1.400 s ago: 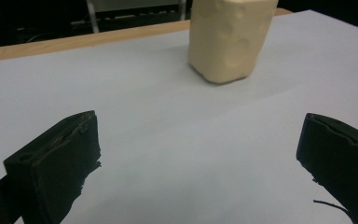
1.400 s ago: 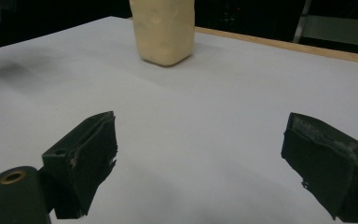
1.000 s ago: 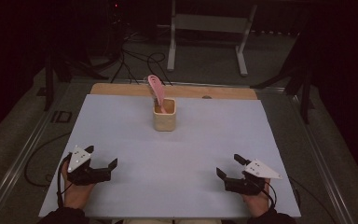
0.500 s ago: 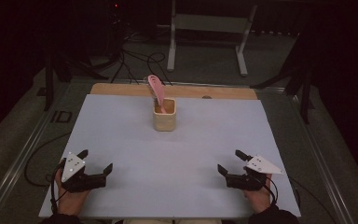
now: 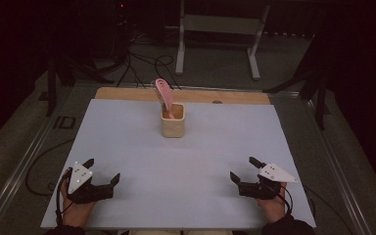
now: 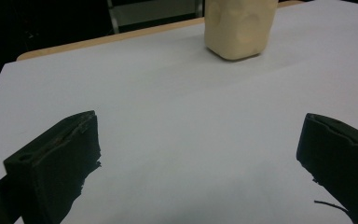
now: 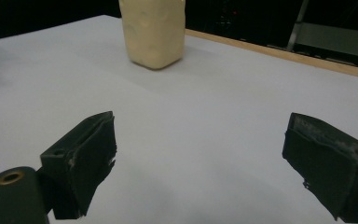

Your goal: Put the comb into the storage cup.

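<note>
A cream square cup (image 5: 172,121) stands upright at the middle back of the white table (image 5: 186,161), with a pink utensil (image 5: 164,95) leaning out of it to the left. The cup's lower body shows at the top of the left gripper view (image 6: 240,28) and of the right gripper view (image 7: 154,32). My left gripper (image 5: 102,170) rests open near the front left corner, held by a hand. My right gripper (image 5: 246,169) rests open near the front right corner. Nothing lies between either pair of jaws.
A wooden strip (image 5: 186,94) runs along the table's far edge. Beyond it stand a metal frame (image 5: 215,34) and cables on a dark floor. A metal rail (image 5: 24,166) flanks the table's left side.
My left gripper has drawn back toward the front edge and slightly left. The right gripper has hardly moved. The cup and utensil stay put.
</note>
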The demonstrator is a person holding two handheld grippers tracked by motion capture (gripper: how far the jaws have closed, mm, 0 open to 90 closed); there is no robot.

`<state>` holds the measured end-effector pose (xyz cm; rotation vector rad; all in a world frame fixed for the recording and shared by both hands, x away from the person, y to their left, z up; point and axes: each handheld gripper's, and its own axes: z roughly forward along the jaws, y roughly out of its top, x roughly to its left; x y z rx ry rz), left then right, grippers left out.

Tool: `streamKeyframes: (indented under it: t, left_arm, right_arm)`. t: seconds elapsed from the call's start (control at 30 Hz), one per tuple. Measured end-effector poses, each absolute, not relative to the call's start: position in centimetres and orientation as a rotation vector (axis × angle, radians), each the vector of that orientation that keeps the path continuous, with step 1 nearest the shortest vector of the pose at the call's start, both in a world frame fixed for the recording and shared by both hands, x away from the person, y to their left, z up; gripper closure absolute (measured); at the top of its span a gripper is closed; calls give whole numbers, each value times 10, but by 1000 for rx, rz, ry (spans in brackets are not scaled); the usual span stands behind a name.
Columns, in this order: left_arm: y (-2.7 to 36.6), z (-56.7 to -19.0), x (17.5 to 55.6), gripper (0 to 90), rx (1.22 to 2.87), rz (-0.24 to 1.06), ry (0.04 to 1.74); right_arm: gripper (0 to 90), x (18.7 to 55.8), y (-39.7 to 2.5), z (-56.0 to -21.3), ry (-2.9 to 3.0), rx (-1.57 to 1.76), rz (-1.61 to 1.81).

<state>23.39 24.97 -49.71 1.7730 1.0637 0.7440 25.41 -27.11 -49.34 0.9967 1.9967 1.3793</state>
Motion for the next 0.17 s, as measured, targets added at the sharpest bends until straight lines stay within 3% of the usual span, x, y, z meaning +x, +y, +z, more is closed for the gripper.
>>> streamKeyframes:
  t: [0.17]
  left_arm:
    - [247, -498, 235, 1, 1772, 750, 1065]
  right_arm:
    - [95, 255, -272, -496, 2000, 999, 1369]
